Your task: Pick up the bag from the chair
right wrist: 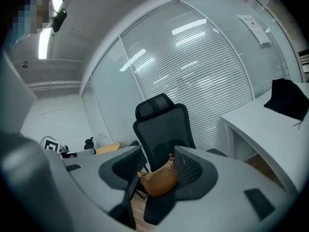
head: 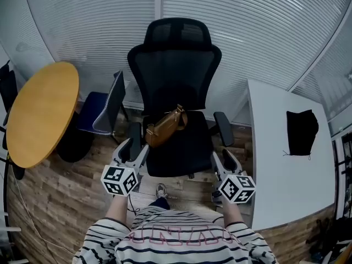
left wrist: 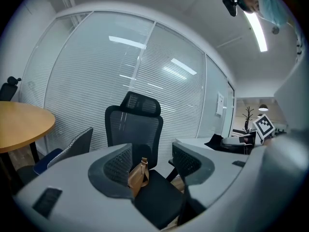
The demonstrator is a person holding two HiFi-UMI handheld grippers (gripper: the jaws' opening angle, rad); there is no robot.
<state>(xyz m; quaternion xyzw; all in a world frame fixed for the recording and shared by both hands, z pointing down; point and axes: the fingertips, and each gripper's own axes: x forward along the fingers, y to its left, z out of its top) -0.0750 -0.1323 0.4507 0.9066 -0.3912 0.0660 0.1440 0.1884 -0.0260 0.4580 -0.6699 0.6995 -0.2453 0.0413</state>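
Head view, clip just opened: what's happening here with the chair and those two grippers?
A person in a striped top stands facing a black office chair, a gripper in each hand. The brown bag lies on the chair's seat, leaning against the backrest, untouched. The left gripper and the right gripper are both held short of the seat's front edge, jaws apart with nothing between them. The pickup has not begun.

Bag, ahead of both hand-held grippers: tan, leather-look, smooth, faint sheen.
Chair under it: black mesh back, matt cloth seat.
Left hand-held gripper, right hand-held gripper: matt grey plastic; pads dark, dimpled.
Bench, right of right hand-held gripper: smooth white, matt.
Floor beneath: wood-grain planks.
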